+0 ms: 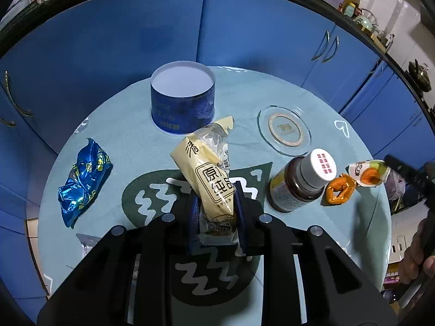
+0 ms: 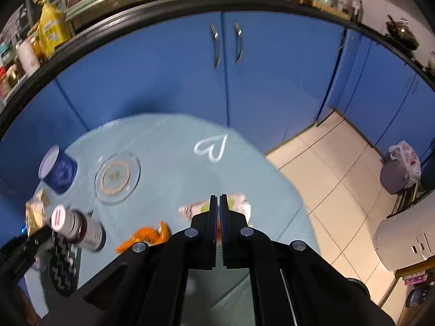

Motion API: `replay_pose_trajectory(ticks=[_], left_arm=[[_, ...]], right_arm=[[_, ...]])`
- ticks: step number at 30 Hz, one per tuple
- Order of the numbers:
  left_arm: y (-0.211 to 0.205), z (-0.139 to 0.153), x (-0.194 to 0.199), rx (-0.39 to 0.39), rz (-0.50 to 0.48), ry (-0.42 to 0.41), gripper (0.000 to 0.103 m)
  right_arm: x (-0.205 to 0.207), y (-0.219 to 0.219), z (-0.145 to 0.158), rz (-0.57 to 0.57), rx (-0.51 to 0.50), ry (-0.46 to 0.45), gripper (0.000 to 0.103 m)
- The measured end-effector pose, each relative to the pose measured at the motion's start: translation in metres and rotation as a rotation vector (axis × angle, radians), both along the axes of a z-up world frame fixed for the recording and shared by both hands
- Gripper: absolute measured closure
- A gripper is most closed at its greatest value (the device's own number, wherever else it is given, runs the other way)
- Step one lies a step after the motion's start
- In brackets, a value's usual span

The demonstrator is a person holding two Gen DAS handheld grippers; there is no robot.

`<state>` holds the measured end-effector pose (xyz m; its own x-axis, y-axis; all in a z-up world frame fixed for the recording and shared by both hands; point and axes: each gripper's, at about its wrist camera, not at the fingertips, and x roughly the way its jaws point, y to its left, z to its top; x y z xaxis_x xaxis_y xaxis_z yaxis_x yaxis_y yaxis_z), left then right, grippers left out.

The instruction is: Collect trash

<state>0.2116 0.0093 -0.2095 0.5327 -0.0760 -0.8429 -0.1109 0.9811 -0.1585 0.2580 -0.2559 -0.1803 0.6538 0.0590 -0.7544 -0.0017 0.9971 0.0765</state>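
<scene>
Table: round top (image 1: 353, 239) under a light blue cloth with dark green patches and a white heart outline (image 2: 211, 147); blue cabinet doors (image 1: 130, 40) behind it.
Left gripper (image 1: 217, 212): clamped on the cream wrapper (image 1: 206, 171); both blue pads press its lower end, and its upper end juts out toward the tin.
Cream wrapper: long, crinkled, printed with dark characters; only the part past the fingers is clear to see.
Right gripper (image 2: 219, 198): jaws shut, blue pads nearly touching; a pale wrapper (image 2: 239, 202) with a green and orange print sits at the fingertips, but whether it is pinched cannot be told from the right wrist view.
Pale wrapper, left wrist view: at the right edge of the table (image 1: 367, 172), touching the tip of the right gripper's dark finger.
Orange scrap (image 1: 339, 190): crumpled, on the cloth between the jar and the pale wrapper.
Blue wrapper (image 1: 84, 182): shiny foil, crumpled, on the left of the table, well apart from both grippers.
Jar (image 1: 299, 182): dark glass, white cap, upright, just left of the orange scrap.
Tin (image 1: 182, 97): round, blue, white lid, at the far side of the table.
Glass dish (image 1: 285, 130): clear, right of the tin.
Bin (image 2: 394, 174): grey, white bag liner, on the tiled floor by the cabinets.
Person: a hand (image 1: 418, 255) at the right edge of the left wrist view.
</scene>
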Motion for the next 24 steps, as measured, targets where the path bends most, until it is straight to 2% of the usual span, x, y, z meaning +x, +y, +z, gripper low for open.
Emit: replay_pose_trajectory(ticks=[3, 4, 5, 6, 8, 9, 12, 14, 16, 17, 18, 21, 24], left_arm=[[0.001, -0.001, 0.001, -0.004, -0.002, -0.004, 0.078], [0.001, -0.002, 0.001, -0.005, -0.003, -0.006, 0.078], [0.001, -0.002, 0.002, -0.006, -0.004, -0.007, 0.078], [0.001, -0.002, 0.002, -0.01, -0.005, -0.008, 0.078], [0.001, -0.002, 0.002, -0.01, -0.007, -0.009, 0.078], [0.0, -0.002, 0.001, -0.008, -0.009, -0.01, 0.078], [0.0, -0.003, 0.0, -0.002, -0.012, -0.009, 0.078], [0.0, -0.003, 0.001, 0.0, -0.012, -0.008, 0.078], [0.0, -0.003, 0.002, -0.003, -0.01, -0.007, 0.078], [0.0, -0.002, 0.002, -0.004, -0.011, -0.008, 0.078], [-0.001, -0.002, 0.002, -0.002, -0.013, -0.01, 0.078], [-0.003, -0.001, 0.001, 0.002, -0.021, -0.015, 0.078], [-0.003, -0.002, 0.001, 0.003, -0.024, -0.017, 0.078]], right_arm=[[-0.02, -0.001, 0.016, -0.011, -0.033, -0.232, 0.1], [-0.021, -0.001, 0.014, 0.008, -0.038, -0.259, 0.1], [-0.017, -0.004, 0.009, 0.04, -0.007, -0.239, 0.1], [-0.011, -0.01, 0.001, 0.055, 0.056, -0.171, 0.1], [0.0, -0.024, -0.016, 0.021, 0.177, -0.036, 0.1], [0.002, -0.028, -0.023, 0.007, 0.195, -0.003, 0.1], [-0.003, -0.024, -0.024, 0.014, 0.1, -0.026, 0.1], [-0.007, -0.02, -0.025, 0.034, 0.079, -0.027, 0.097], [-0.013, -0.019, -0.02, 0.03, 0.045, -0.063, 0.075], [-0.015, -0.019, -0.017, 0.027, 0.037, -0.087, 0.044], [-0.018, -0.019, -0.013, 0.027, 0.031, -0.118, 0.028], [-0.016, -0.019, -0.006, 0.039, 0.009, -0.133, 0.019], [-0.009, -0.018, -0.012, 0.055, 0.013, -0.098, 0.017]])
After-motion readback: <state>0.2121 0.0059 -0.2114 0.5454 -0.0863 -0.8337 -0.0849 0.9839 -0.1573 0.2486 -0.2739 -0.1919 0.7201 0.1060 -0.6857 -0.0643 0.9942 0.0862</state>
